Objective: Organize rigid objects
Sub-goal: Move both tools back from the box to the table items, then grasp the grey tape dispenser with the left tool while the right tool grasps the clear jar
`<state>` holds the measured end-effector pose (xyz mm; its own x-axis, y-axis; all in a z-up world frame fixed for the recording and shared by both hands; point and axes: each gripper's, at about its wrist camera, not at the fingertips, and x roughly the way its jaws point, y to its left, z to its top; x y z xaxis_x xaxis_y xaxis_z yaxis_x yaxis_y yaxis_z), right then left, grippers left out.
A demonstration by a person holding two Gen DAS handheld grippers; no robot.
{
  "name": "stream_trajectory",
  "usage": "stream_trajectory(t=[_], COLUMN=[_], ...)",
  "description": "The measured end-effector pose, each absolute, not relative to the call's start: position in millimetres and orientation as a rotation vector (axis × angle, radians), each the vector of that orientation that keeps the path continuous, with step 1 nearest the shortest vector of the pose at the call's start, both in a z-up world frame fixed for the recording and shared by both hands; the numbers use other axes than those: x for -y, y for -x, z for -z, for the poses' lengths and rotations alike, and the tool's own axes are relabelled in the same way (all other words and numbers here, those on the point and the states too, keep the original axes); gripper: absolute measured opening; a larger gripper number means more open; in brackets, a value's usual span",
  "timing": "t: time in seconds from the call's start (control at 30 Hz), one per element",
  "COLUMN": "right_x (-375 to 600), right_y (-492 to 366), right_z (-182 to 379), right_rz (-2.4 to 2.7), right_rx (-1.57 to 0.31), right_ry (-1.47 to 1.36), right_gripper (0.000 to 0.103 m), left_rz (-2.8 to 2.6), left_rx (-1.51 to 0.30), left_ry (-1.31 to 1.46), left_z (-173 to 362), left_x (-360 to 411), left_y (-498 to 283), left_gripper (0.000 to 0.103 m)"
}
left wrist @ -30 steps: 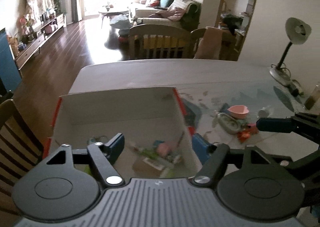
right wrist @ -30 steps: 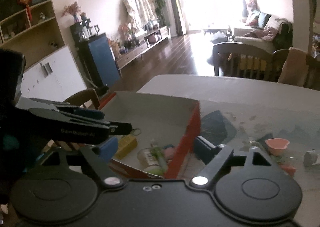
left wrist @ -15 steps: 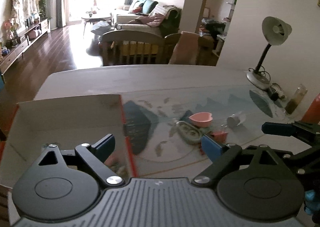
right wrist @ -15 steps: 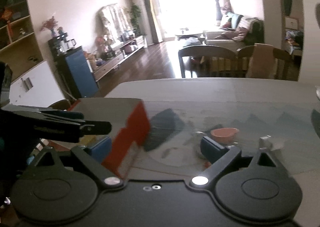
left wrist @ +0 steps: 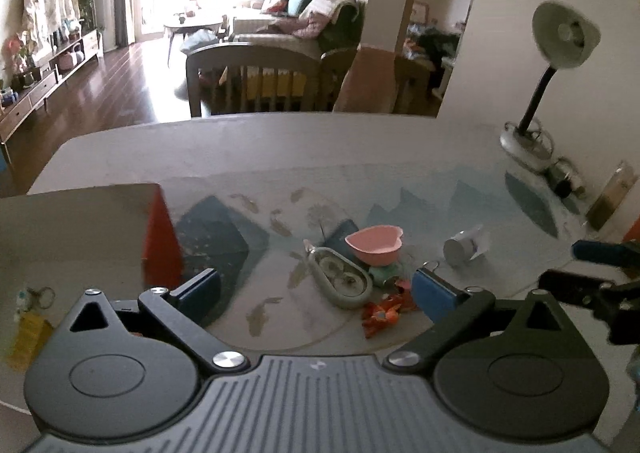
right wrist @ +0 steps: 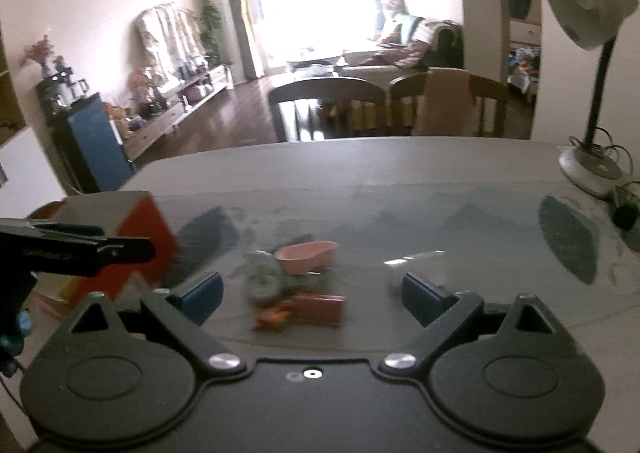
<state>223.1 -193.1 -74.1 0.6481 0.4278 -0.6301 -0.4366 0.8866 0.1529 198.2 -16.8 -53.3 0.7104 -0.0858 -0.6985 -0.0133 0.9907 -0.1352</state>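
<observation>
A pink heart-shaped bowl (left wrist: 374, 247) (right wrist: 306, 255) sits mid-table beside a grey oval dish (left wrist: 344, 279) (right wrist: 262, 281) and an orange-red crumpled item (left wrist: 380, 313) (right wrist: 312, 307). A small white cup (left wrist: 460, 249) lies on its side to the right. My left gripper (left wrist: 316, 291) hangs just short of this cluster, its jaws opening with nothing between them. My right gripper (right wrist: 312, 295) is open and empty over the same cluster, which is blurred in its view. A red-cornered cardboard box (left wrist: 160, 237) (right wrist: 140, 237) stands at the left with a yellow item (left wrist: 28, 327) inside.
A desk lamp (left wrist: 560, 37) (right wrist: 588, 13) stands at the table's far right with cables and a bottle (left wrist: 612, 193) near it. Wooden chairs (left wrist: 256, 81) line the far edge. The right gripper's fingers (left wrist: 600, 253) show at the right of the left wrist view.
Both grippers have swung to the right, from over the box to the loose items on the table, and sunk a little. Both pairs of jaws stand wider apart.
</observation>
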Motion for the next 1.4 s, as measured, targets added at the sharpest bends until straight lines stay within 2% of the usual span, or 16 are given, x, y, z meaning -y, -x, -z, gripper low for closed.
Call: stream_trajectory(t=[0.37, 0.83, 1.17, 1.4], right_x=[229.2, 229.7, 214.2, 204.1], right_y=[-272.9, -320.4, -348.3, -361.4], right_z=[110.8, 148.5, 170.4, 178.0], right_rz=[-0.451, -0.483, -0.493, -0.482], right_rx=[-0.771, -0.849, -0.876, -0.881], right_ry=[0.064, 0.104, 0.14, 0.152], right_gripper=[0.094, 0.091, 0.089, 0.084], left_rz=[-0.067, -0.128, -0.158, -0.187], left_rx=[-0.886, -0.993, -1.013, -1.021], left_ry=[0.11, 0.053, 0.084, 0.131], left_z=[112.6, 158.8, 169.2, 176.8], left_x=[44.8, 67.4, 65.5, 58.9], left_y=[-255.1, -295.3, -312.8, -318.6], left_gripper=[0.102, 0.102, 0.102, 0.102])
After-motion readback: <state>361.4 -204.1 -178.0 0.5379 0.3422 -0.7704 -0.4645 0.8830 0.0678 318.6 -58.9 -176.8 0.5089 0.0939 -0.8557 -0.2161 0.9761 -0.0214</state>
